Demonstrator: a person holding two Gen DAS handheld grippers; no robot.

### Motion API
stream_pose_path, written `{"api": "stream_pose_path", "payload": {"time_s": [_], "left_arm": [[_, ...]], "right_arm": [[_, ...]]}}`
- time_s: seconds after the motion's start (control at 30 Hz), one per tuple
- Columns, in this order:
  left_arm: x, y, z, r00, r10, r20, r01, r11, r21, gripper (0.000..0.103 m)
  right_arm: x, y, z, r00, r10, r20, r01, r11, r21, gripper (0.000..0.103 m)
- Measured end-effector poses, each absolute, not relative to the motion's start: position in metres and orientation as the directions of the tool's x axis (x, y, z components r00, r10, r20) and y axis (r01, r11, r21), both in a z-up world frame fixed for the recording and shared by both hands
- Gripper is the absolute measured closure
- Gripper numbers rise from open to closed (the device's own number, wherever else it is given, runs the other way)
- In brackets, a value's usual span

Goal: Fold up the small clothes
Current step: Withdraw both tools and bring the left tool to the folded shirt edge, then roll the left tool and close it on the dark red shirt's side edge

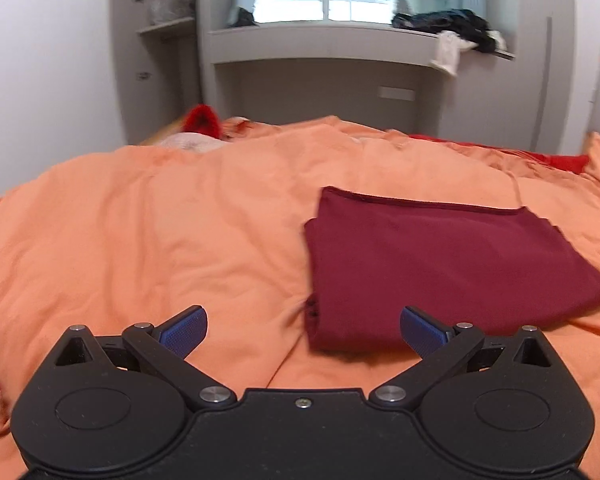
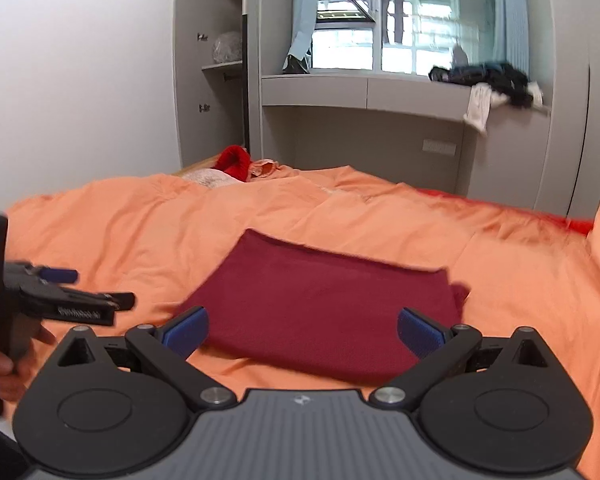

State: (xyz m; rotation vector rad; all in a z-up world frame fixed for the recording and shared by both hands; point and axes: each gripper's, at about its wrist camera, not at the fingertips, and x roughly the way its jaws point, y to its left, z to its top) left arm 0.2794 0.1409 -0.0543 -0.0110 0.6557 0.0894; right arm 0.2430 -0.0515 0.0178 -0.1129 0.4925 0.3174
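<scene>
- The maroon garment (image 1: pixel 440 268) lies folded into a flat rectangle on the orange bedcover (image 1: pixel 160 232), and neither gripper touches it.
- Its kind is hard to tell: no sleeve, collar or leg shows, only a stitched hem along the far edge and stacked layers at the near left corner.
- In the left wrist view its near edge is partly hidden behind the right-hand blue pad and black link of the left gripper (image 1: pixel 303 330).
- That left gripper has its jaws spread wide, with nothing between them but bedcover and the garment's near left corner lying beyond.
- In the right wrist view the right gripper (image 2: pixel 303 330) is likewise spread wide and empty, and the garment (image 2: pixel 324 304) sits just ahead of it; both near corners are cut off by the blue pads.
- The left gripper also appears from the side at the left edge of that view (image 2: pixel 66 294), blurred; from there its jaw gap cannot be read.
- A hand (image 2: pixel 8 354) grips its handle, only partly in view at the frame edge.
- Both views are softened by blur, mostly at the cloth edges.
- At the far end of the bed a red item (image 2: pixel 232 160) and something pale beside it are too blurred to identify.
- Dark clothing (image 2: pixel 484 78) is heaped on the grey ledge (image 2: pixel 360 90) below the window (image 2: pixel 380 20), with a white piece hanging over its edge; individual pieces cannot be separated.
- The bedcover runs out of frame on both sides.
</scene>
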Motion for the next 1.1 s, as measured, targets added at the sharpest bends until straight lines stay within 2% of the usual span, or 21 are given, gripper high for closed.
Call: {"api": "stream_pose_path", "payload": {"time_s": [0.07,0.23,0.3,0.47,0.63,0.83,0.93,1.03,1.1], "left_arm": [[0.297,0.153,-0.059,0.783,0.008,-0.622,-0.048,0.998,-0.046,0.000],[0.354,0.198,-0.086,0.739,-0.196,-0.645,-0.004,0.956,-0.295,0.001],[0.377,0.213,-0.099,0.731,-0.239,-0.640,-0.025,0.927,-0.375,0.001],[0.430,0.215,-0.138,0.667,-0.302,-0.681,-0.035,0.901,-0.433,0.001],[0.459,0.224,-0.170,0.654,-0.278,-0.704,-0.119,0.881,-0.458,0.001],[0.493,0.226,-0.197,0.626,-0.465,-0.626,-0.074,0.763,-0.642,0.001],[0.506,0.224,-0.208,0.621,-0.563,-0.545,-0.055,0.662,-0.748,0.001],[0.514,0.212,-0.212,0.605,-0.596,-0.528,-0.035,0.642,-0.766,0.003],[0.519,0.210,-0.216,0.606,-0.589,-0.534,-0.044,0.646,-0.762,0.014]], "right_arm": [[0.258,-0.054,0.019,0.835,0.235,-0.497,-0.308,0.949,-0.068,0.000],[0.271,-0.068,0.009,0.835,0.277,-0.475,-0.304,0.953,0.020,0.000],[0.273,-0.072,0.000,0.841,0.281,-0.462,-0.301,0.953,0.032,0.000],[0.283,-0.073,-0.016,0.855,0.268,-0.443,-0.308,0.951,-0.020,0.000],[0.298,-0.075,-0.025,0.852,0.275,-0.445,-0.311,0.950,-0.009,0.000],[0.310,-0.081,-0.031,0.852,0.294,-0.434,-0.307,0.951,0.041,0.000],[0.311,-0.081,-0.033,0.850,0.292,-0.438,-0.306,0.951,0.041,0.000],[0.312,-0.079,-0.036,0.850,0.287,-0.442,-0.308,0.951,0.026,0.000],[0.313,-0.077,-0.037,0.847,0.285,-0.448,-0.310,0.951,0.020,0.000]]}}
